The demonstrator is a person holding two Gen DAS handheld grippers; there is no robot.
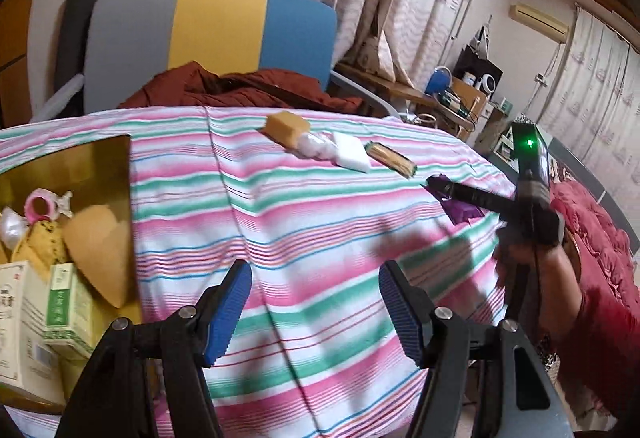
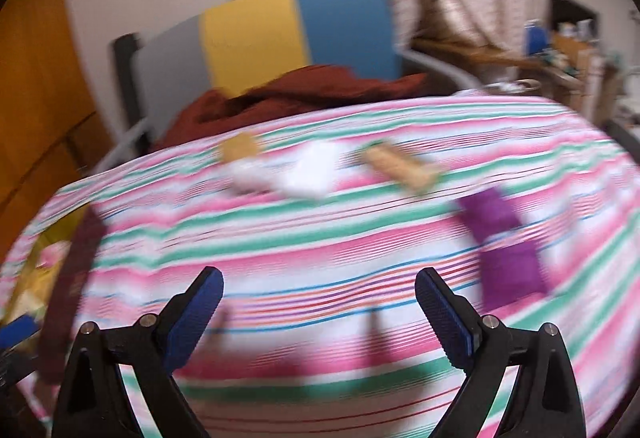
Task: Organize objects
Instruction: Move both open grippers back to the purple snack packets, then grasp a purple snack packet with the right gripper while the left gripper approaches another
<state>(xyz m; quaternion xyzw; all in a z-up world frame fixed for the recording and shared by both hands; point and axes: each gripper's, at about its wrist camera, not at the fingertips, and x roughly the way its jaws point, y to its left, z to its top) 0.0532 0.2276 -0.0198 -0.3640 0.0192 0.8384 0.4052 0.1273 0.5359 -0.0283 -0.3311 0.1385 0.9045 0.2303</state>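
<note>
Left wrist view: left gripper point(image 1: 316, 312) jaws apart, empty, over the striped cloth point(image 1: 304, 222). Box point(image 1: 100, 174) at nine o'clock; sponge point(image 1: 286, 126), white block point(image 1: 352, 150), sticks point(image 1: 392, 158) at twelve to one.

Right wrist view, blurred: right gripper point(image 2: 320, 312) jaws apart, empty; purple packet point(image 2: 504, 242) at two o'clock.

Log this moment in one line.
left gripper: open, empty | right gripper: open, empty | sponge, purple packet: on cloth | box: part-filled

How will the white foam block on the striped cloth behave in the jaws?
The white foam block looks like soft sponge foam, so it is probably very light and would squash under a firm pinch. It lies flat, so rolling is unlikely. It touches the clear wrapped packet, which may shift with it.
</note>
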